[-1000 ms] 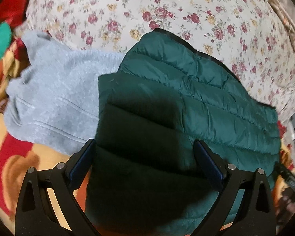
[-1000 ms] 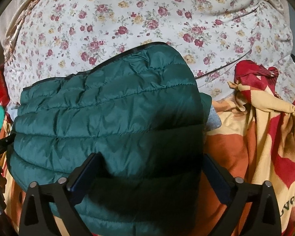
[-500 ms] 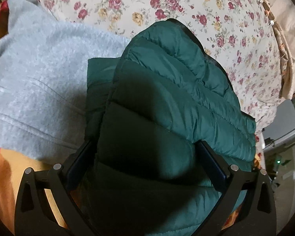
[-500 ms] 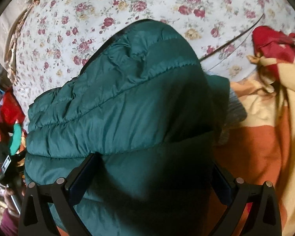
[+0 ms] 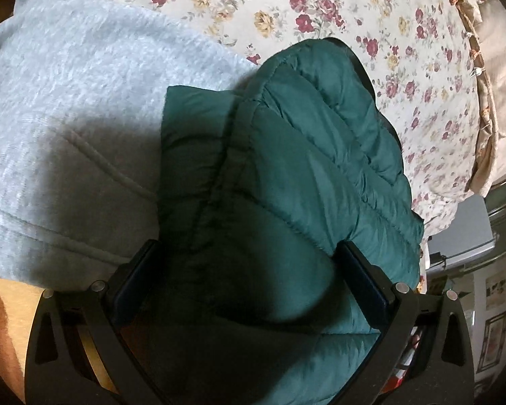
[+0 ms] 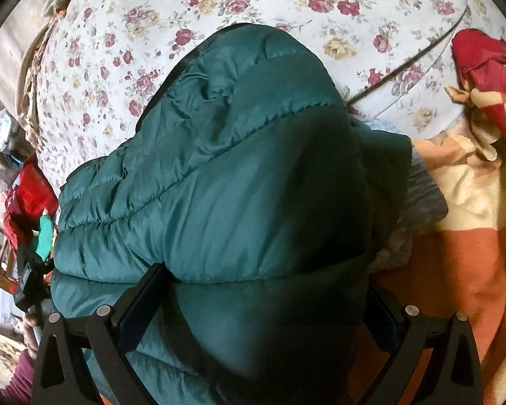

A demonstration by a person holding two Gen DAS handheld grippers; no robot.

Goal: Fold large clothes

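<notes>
both cameras have come in closer since the earlier frames — the jacket now fills more of each view, folded in a puffy stack. the left gripper has its fingers spread wide around the jacket's near edge; the right gripper likewise, released. the jacket lies on the sweater, left of frame, with the floral sheet above — a blanket lower right.
</notes>
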